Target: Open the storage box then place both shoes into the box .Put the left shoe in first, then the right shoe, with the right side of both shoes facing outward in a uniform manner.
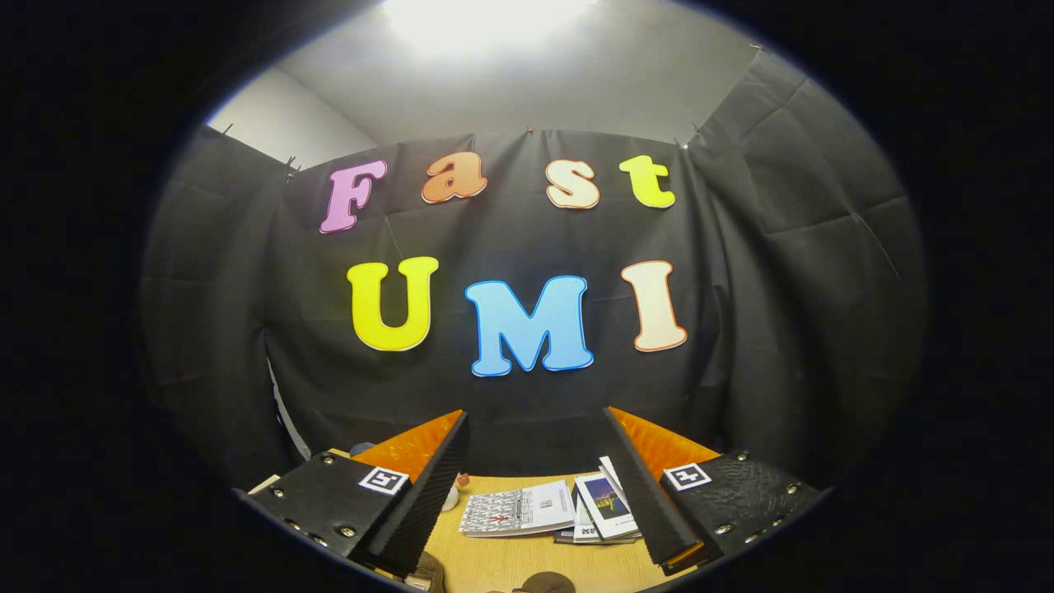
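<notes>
While I am holding my hand-held gripper (pixel 535 482) raised above the pale wooden desk (pixel 510 560), its fingers are standing wide apart and gripping nothing. Near the left finger, a brownish rounded shape (pixel 426 574), maybe part of a shoe, is peeking up at the desk's near edge. Between the fingers, a small stack of printed booklets (pixel 519 509) is lying flat. Just right of that, another brown rounded shape (pixel 547 583) is showing; I cannot tell what it is.

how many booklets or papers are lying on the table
3 at least: a patterned booklet between the open gripper fingers, a photo leaflet beside it, another sheet under them; more may be hidden.
</notes>
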Action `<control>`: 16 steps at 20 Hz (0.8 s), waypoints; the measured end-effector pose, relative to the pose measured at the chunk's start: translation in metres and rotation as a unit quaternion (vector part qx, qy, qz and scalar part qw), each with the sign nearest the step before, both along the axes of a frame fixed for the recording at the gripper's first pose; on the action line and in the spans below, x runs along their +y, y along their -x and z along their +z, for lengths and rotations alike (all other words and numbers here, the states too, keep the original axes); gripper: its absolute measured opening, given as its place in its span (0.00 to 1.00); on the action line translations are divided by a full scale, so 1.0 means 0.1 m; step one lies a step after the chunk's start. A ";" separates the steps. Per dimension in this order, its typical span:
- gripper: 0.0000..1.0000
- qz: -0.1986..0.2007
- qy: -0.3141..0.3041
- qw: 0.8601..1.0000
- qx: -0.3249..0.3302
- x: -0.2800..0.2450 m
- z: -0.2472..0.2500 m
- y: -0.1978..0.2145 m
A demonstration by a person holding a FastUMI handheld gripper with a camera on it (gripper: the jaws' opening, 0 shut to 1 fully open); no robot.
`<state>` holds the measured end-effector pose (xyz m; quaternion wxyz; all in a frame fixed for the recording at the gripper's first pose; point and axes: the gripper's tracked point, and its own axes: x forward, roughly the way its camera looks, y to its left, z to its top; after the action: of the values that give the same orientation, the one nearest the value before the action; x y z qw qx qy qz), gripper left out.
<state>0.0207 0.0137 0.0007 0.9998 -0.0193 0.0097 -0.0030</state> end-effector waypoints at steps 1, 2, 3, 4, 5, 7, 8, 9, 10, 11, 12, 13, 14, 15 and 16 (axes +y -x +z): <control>0.97 -0.001 0.002 1.000 0.003 0.01 -0.02 0.00; 0.97 -0.002 0.004 1.000 0.008 0.03 -0.07 -0.01; 0.97 -0.003 0.007 1.000 0.014 0.04 -0.12 -0.01; 0.97 -0.002 0.009 1.000 0.021 0.06 -0.18 -0.01; 0.97 -0.003 0.012 1.000 0.028 0.08 -0.24 0.00; 0.97 0.003 0.013 0.999 0.039 0.15 -0.36 0.00; 0.97 0.008 0.013 0.999 0.045 0.20 -0.43 0.00; 0.97 0.017 0.012 0.999 0.050 0.25 -0.51 0.00; 0.97 0.028 0.010 0.998 0.058 0.32 -0.60 0.00; 0.97 0.040 0.005 0.997 0.067 0.40 -0.69 0.01; 0.97 0.047 0.002 0.996 0.078 0.46 -0.79 0.01; 0.97 0.053 -0.001 0.995 0.086 0.51 -0.90 0.02; 0.97 0.061 -0.003 0.994 0.096 0.57 -0.99 0.03; 0.97 0.070 -0.006 0.992 0.106 0.65 -1.09 0.04; 0.97 0.080 -0.010 0.990 0.116 0.73 -1.18 0.05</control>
<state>0.0157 0.0866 -0.1175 0.9890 -0.0100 0.1244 0.0790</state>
